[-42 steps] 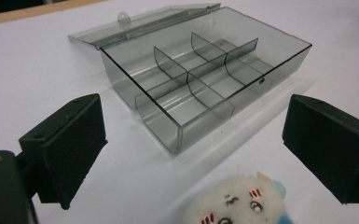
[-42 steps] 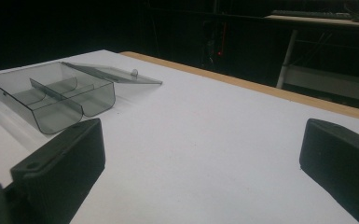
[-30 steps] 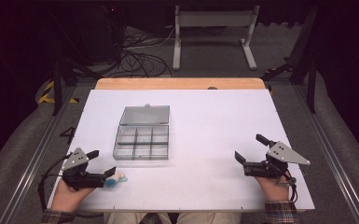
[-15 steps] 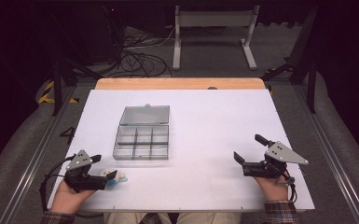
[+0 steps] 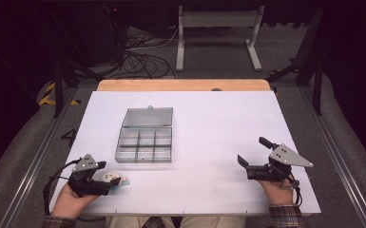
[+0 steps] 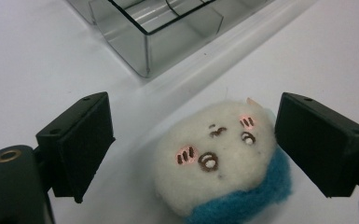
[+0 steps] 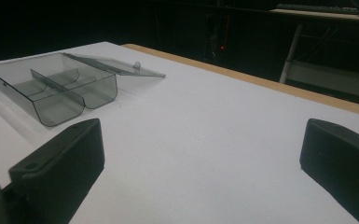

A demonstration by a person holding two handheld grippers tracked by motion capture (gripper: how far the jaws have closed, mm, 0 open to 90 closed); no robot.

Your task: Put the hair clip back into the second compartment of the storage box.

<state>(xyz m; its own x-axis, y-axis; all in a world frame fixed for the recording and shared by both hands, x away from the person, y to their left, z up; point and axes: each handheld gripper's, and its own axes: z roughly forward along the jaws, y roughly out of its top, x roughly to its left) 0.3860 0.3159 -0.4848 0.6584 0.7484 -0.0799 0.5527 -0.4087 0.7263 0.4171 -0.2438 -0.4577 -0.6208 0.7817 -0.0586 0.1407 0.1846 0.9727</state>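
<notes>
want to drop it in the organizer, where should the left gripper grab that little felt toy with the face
Grip the felt toy across its round white body, one jaw on each side, coming in low along the table. The left gripper is already open with the toy lying between its jaws, face up. The body is soft and wider than the blue base, so a light squeeze at mid-body should probably hold.

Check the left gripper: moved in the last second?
Yes. The left gripper slid slightly right along the table's near edge, closing on the felt toy, which now sits between its open jaws, below the clear box.
</notes>
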